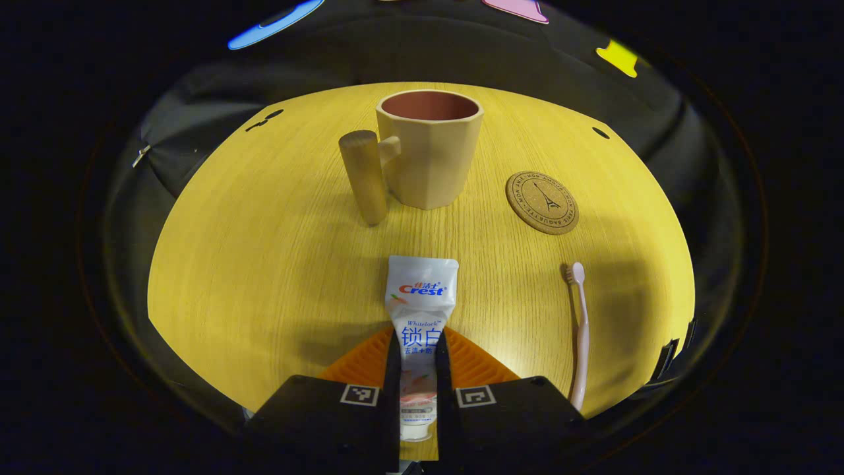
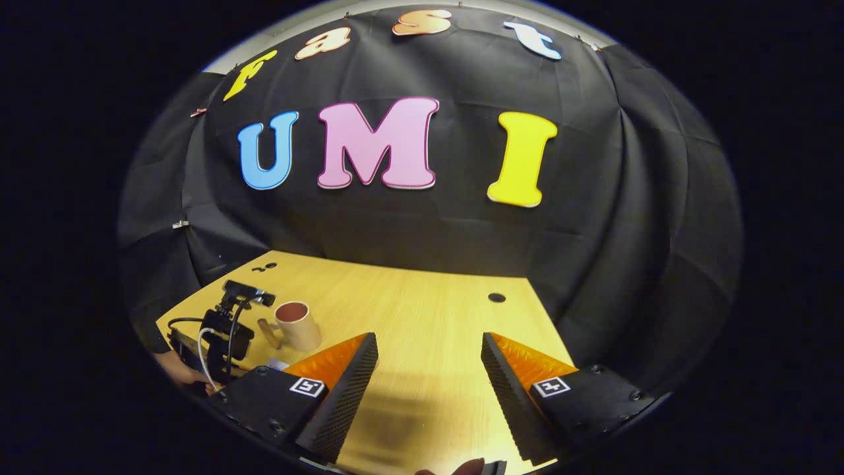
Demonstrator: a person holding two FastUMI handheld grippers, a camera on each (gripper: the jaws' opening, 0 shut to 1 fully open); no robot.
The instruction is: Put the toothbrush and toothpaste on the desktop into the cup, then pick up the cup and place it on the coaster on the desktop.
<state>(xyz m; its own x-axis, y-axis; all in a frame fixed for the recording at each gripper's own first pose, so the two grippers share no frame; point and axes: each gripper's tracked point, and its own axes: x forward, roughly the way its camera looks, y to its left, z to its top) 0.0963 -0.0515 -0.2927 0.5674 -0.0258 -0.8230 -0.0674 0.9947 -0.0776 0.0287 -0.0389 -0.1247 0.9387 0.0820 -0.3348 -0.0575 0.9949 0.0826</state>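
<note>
**Toothpaste gripped, nothing in the cup yet**

Left gripper view: the left tool [image 1: 417,369] is closed on the toothpaste [image 1: 421,310], both fingers pressing the tube's lower half near the desk's near edge. The tube's crimped end points toward the cup [image 1: 428,148], which stands empty and upright toward the far edge of the desk [image 1: 264,264]. The coaster [image 1: 542,202] lies bare, right of the cup. The toothbrush [image 1: 579,330] lies flat toward the near right corner. Judged: first step in hand; brush, lift and coaster placement all remain.

Writing: the tube reads "Crest" and "Whitelock", with Chinese characters. The coaster has a tower emblem ringed with lettering too small to read.

Right gripper view: the right tool [image 2: 428,369] hangs wide open and empty above the desk's right side. The cup shows far left.
</note>
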